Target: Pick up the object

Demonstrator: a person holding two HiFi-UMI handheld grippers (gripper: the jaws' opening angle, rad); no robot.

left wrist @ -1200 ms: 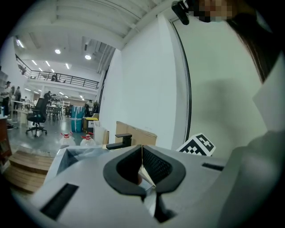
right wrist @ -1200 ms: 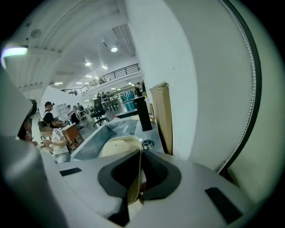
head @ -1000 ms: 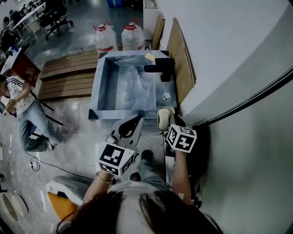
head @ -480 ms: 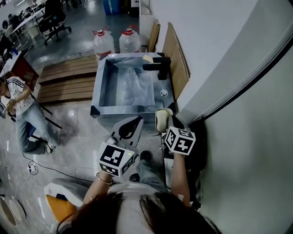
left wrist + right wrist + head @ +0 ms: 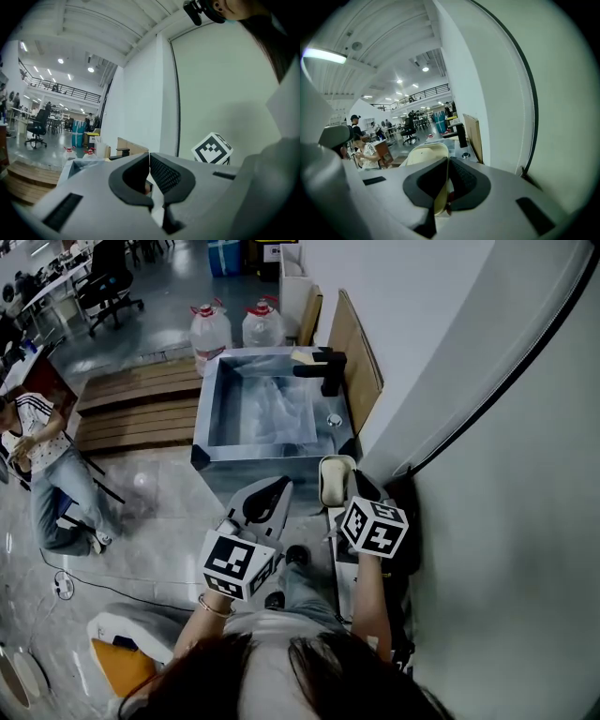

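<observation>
sink (image 5: 210,418) sits slightly higher in the head view than a second ago; both grippers have barely shifted. right gripper (image 5: 446,161) still clamped on the edge of the cream dish (image 5: 423,157), held just before the sink's near right corner. left gripper (image 5: 149,159) jaws pressed together, nothing between them, just beside the dish.

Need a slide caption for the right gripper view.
Right tongs clamped on a cream rounded dish, grey metal sink beyond.
</observation>
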